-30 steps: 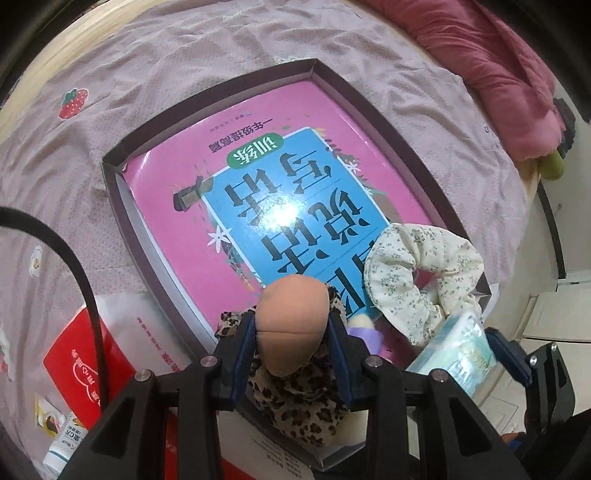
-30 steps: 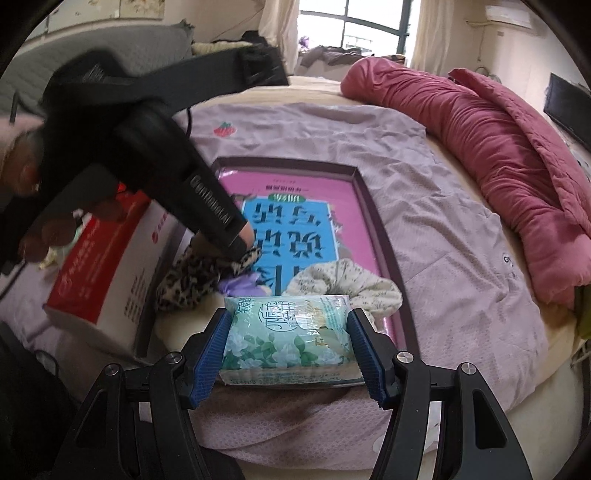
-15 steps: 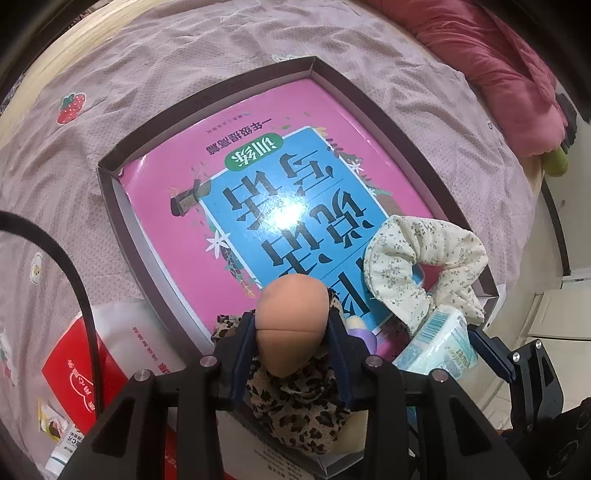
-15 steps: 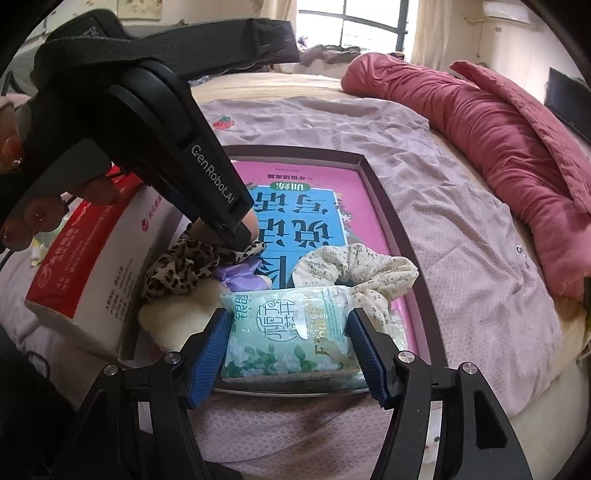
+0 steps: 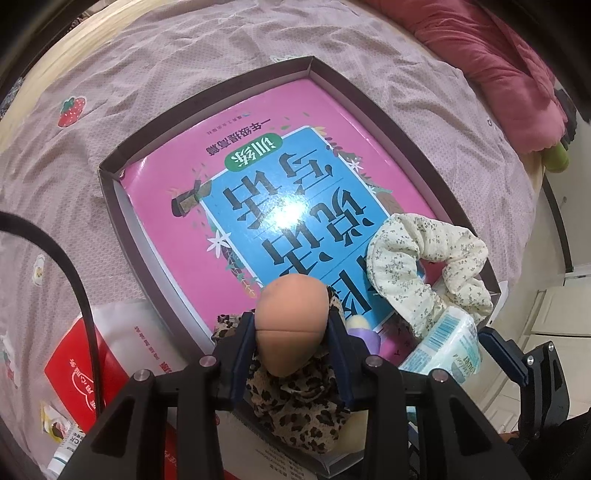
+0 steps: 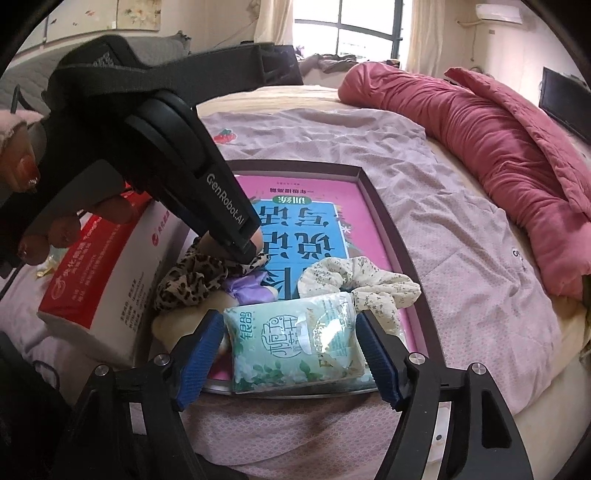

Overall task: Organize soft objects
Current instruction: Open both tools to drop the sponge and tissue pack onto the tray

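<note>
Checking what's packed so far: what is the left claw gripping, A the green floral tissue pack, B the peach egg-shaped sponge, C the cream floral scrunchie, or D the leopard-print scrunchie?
B: the left claw pinches the peach egg-shaped sponge over the dark shallow tray.

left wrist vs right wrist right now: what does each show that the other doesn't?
Left wrist only: the peach sponge seen full on, clamped in the left hand-held gripper, plus a black cable and a small tube at the frame's lower left.

Right wrist only: the front of the tissue pack between the right hand-held gripper's opening jaws, the window, and the person's fingers.

Both: the dark tray with the pink book, the floral scrunchie, the leopard scrunchie, the red-and-white box, the red quilt.
</note>
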Demonstrator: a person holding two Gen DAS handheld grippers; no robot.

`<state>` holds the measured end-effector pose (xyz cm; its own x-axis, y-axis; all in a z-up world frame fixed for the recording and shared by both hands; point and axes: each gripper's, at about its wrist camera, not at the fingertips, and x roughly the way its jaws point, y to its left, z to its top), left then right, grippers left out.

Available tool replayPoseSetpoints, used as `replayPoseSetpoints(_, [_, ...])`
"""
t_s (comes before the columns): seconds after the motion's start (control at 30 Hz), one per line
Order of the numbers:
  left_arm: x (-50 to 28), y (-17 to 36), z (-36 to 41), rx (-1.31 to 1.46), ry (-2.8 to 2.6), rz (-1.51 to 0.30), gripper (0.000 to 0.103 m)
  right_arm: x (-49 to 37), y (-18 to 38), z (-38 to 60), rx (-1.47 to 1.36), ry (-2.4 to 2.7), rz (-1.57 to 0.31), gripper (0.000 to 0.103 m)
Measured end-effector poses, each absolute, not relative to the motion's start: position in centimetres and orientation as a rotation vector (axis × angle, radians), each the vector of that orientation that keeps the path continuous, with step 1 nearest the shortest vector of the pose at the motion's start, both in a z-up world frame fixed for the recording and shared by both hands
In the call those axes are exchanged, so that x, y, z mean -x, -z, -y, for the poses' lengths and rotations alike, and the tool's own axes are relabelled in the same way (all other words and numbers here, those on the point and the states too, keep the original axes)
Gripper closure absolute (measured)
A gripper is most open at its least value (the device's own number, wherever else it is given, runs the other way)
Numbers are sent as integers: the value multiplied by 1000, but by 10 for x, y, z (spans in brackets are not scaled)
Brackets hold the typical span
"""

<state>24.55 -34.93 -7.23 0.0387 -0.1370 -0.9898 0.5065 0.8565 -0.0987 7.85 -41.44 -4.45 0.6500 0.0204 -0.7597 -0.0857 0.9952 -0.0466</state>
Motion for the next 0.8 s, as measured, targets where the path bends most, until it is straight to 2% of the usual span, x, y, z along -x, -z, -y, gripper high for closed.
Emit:
replayPoseSetpoints(0.43, [-237, 72, 352, -368, 502, -1435, 63, -64, 32, 423, 38, -48, -830, 28])
replayPoseSetpoints(0.5, [-236, 71, 351, -367, 509, -1437, 61, -61, 27, 425, 26, -44, -817, 28])
replayPoseSetpoints(0.63, [-235, 67, 351, -356, 549, -1447, 46, -55, 13, 432, 4, -30, -789, 28])
replayPoseSetpoints(0.8, [-236, 64, 348, -340, 537, -1447, 45, -52, 1, 442, -49, -8, -759, 28])
